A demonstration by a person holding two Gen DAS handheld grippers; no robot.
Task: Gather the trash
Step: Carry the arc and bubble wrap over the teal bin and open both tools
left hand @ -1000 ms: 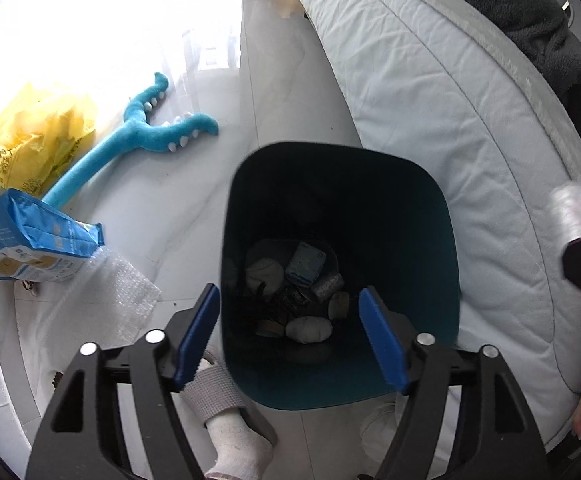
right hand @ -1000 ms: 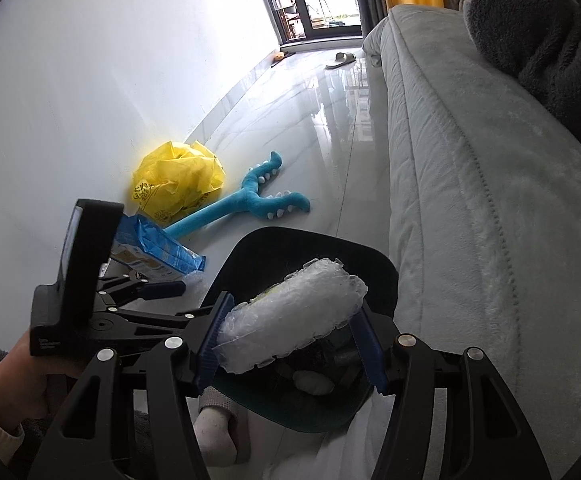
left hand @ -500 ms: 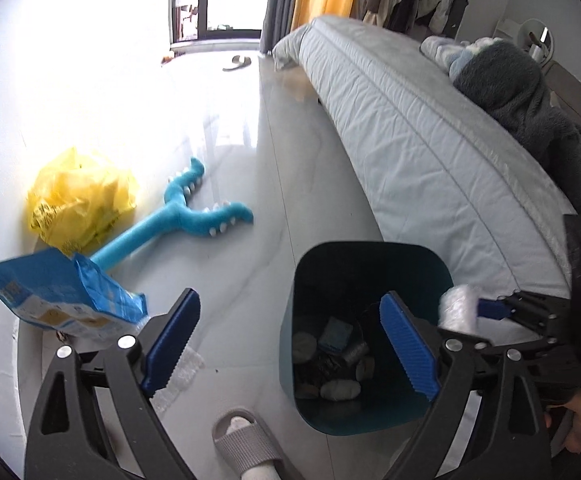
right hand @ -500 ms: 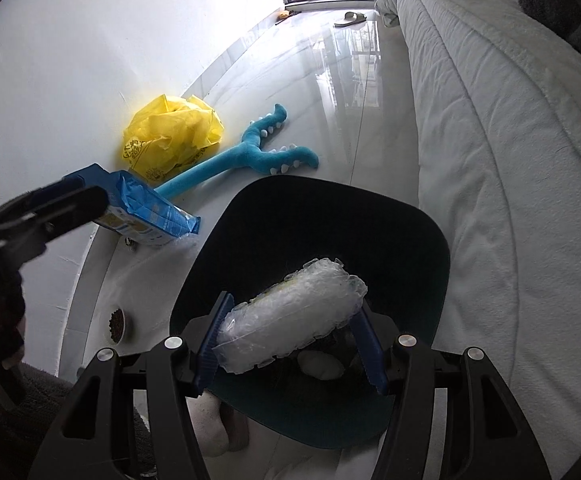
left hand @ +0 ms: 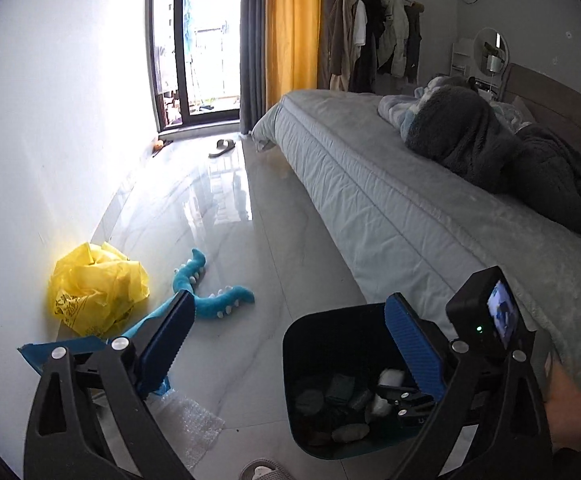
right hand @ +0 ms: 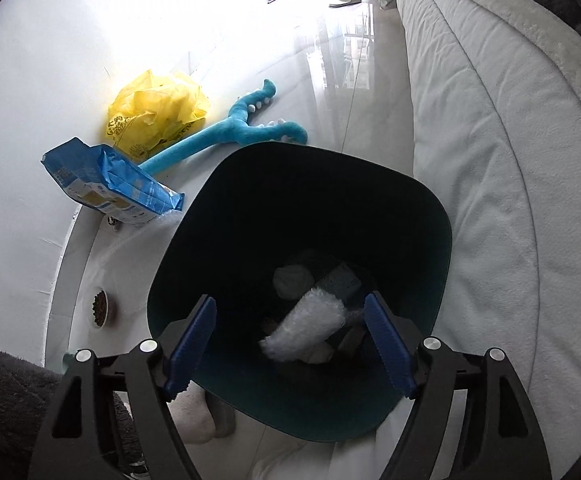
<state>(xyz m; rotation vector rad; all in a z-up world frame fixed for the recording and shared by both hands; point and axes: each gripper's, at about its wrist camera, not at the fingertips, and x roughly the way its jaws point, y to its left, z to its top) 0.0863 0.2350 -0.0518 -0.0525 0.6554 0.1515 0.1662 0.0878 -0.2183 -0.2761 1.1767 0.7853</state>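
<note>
Lying slanted in the trash bin, the bubble wrap roll is freed; both grippers' jaws are spread, having just opened.

Inside the dark teal plastic bin, the crumpled scraps under the white bubble-wrap roll are too dim to identify.

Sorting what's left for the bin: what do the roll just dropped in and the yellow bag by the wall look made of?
Roll: looks like clear bubble wrap, a soft plastic film; its surface is pebbled with small cells and whitish-translucent. Yellow bag: thin plastic film, probably; it is crumpled into sharp, glossy folds, light glows through it, and it carries dark print.
</note>
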